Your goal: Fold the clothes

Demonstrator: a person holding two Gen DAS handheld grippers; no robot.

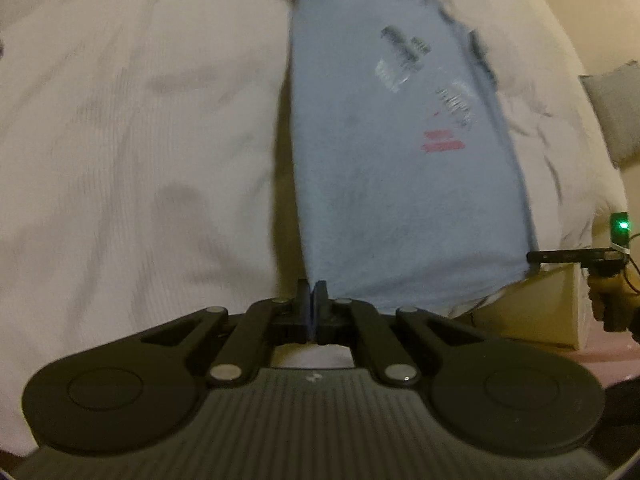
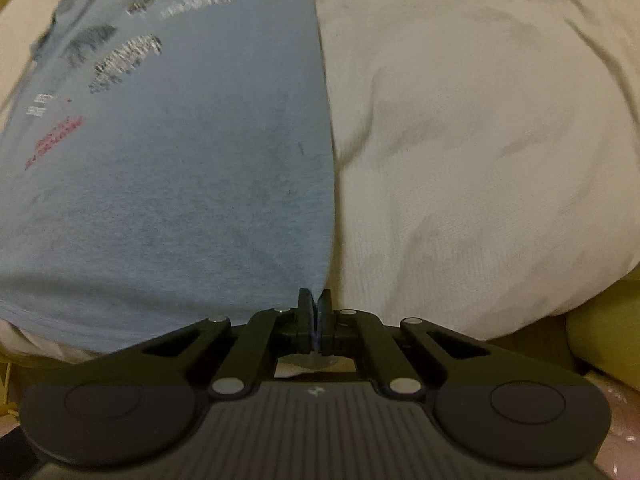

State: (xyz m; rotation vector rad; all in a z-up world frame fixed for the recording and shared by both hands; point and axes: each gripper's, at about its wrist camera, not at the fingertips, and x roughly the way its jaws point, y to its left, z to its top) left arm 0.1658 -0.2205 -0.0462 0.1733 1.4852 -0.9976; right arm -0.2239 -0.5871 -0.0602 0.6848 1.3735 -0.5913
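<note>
The blue T-shirt (image 1: 400, 184) lay printed side up near the bed's (image 1: 120, 140) front edge, its two near hem corners pinched in the clenched left tongs (image 1: 312, 292) and right tongs (image 2: 314, 300). Thin fabric could slip free or the fold skew if one corner led. Collar and sleeves were blurred, cut off.

Print on the blue T-shirt (image 1: 400, 168): motion-blurred in both views, lettering unreadable. Collar end cut off by the top edge. Shirt hem pinched inside both closed jaws, hidden there. Right gripper (image 1: 534, 257) mostly cut off at the left view's right edge.
</note>
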